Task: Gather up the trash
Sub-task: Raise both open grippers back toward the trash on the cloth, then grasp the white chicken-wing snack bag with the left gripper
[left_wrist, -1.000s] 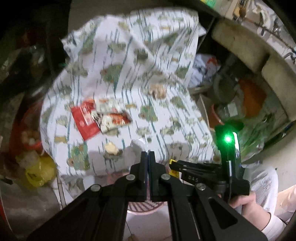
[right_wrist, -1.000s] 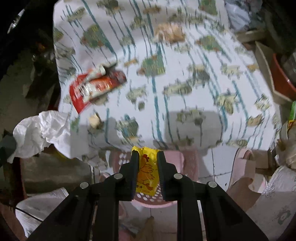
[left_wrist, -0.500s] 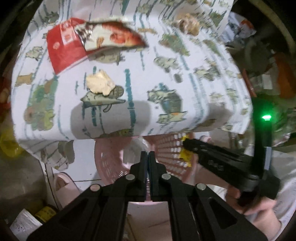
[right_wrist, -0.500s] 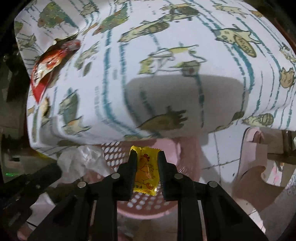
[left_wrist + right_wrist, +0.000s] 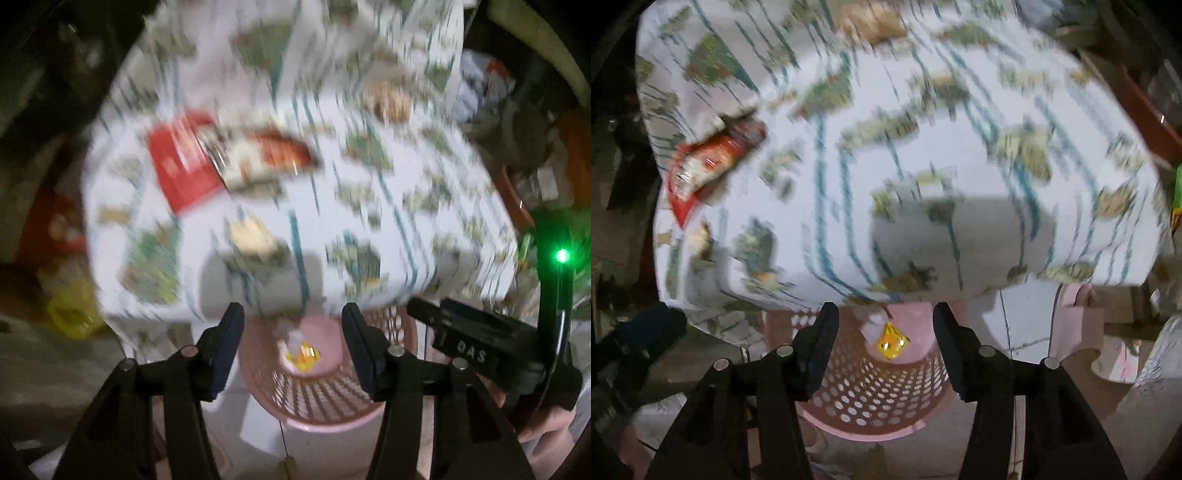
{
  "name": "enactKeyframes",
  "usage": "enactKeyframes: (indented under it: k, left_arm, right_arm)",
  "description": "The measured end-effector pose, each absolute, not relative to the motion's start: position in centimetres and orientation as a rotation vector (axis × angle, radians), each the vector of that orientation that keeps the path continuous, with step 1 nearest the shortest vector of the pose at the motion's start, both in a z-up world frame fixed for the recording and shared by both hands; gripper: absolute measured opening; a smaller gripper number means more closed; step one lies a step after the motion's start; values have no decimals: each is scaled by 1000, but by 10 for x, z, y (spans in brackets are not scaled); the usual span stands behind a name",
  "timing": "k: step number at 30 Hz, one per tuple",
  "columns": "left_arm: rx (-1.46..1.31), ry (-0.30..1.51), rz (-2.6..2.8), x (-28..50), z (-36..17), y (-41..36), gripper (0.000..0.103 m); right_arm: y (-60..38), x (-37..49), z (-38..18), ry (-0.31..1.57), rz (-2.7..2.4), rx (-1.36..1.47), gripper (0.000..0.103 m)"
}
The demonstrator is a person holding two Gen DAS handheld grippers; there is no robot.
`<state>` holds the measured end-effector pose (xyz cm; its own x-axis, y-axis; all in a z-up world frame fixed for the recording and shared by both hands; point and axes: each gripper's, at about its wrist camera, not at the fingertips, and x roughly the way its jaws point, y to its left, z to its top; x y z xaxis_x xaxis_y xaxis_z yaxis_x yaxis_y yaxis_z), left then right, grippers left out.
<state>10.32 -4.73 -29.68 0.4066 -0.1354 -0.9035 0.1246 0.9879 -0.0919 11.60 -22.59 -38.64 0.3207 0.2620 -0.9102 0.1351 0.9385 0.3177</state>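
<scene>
A pink perforated basket (image 5: 314, 391) (image 5: 871, 395) stands on the floor under the front edge of a table. In it lie a yellow wrapper (image 5: 303, 357) (image 5: 892, 341) and a white crumpled piece (image 5: 294, 338) (image 5: 873, 325). My left gripper (image 5: 292, 325) hangs over the basket with its jaws opening, nothing pressed between them. My right gripper (image 5: 885, 325) is also above the basket, jaws opening, the yellow wrapper loose below them. On the patterned tablecloth (image 5: 369, 206) (image 5: 923, 155) lie a red snack wrapper (image 5: 221, 158) (image 5: 709, 162) and a pale crumpled scrap (image 5: 251, 236).
A brownish scrap (image 5: 389, 101) lies further back on the cloth. A hand (image 5: 546, 424) at the right holds the other tool, its green lamp (image 5: 562, 255) lit. A pink slipper (image 5: 1075, 332) sits on the floor. Dark clutter surrounds the table. Both views are blurred.
Both grippers' jaws have opened. The yellow wrapper has left the right gripper and dropped into the basket, and a white piece now lies there too. Both hands sank toward the basket.
</scene>
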Motion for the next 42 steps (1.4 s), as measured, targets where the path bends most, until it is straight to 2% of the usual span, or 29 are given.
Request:
enactKeyframes:
  k: [3, 5, 8, 10, 13, 17, 18, 27, 31, 34, 36, 42]
  left_arm:
    - [-25, 1021, -131, 104, -264, -35, 53]
    - [-18, 925, -108, 102, -239, -28, 58]
    - [-7, 808, -77, 103, -211, -19, 71]
    - [18, 749, -63, 103, -197, -20, 88]
    - [69, 661, -22, 102, -180, -20, 103]
    - [61, 587, -10, 98, -165, -15, 103]
    - [51, 582, -10, 98, -164, -13, 103]
    - [88, 548, 39, 111, -138, -7, 103]
    - [73, 536, 52, 125, -125, 2, 103]
    - [94, 525, 69, 137, -123, 6, 103]
    - [73, 565, 47, 150, -131, 11, 103]
    - [-24, 737, 50, 185, -172, 34, 103]
  right_arm:
    - [-226, 114, -348, 1147, 101, 335, 55]
    - [-227, 114, -318, 1066, 96, 307, 55]
    - [-226, 115, -278, 972, 93, 264, 56]
    - [-225, 116, -250, 914, 96, 224, 56]
    - [-227, 120, -214, 832, 112, 184, 67]
    - [-224, 123, -172, 734, 128, 82, 84]
    - [-223, 124, -167, 718, 131, 64, 86]
    - [-227, 144, -128, 593, 150, -43, 86]
    - [-229, 161, -108, 434, 97, -182, 86]
    - [-229, 178, -114, 362, -40, -255, 86]
    - [-228, 189, -131, 416, -114, -278, 86]
    - [-236, 196, -181, 704, 10, -80, 86]
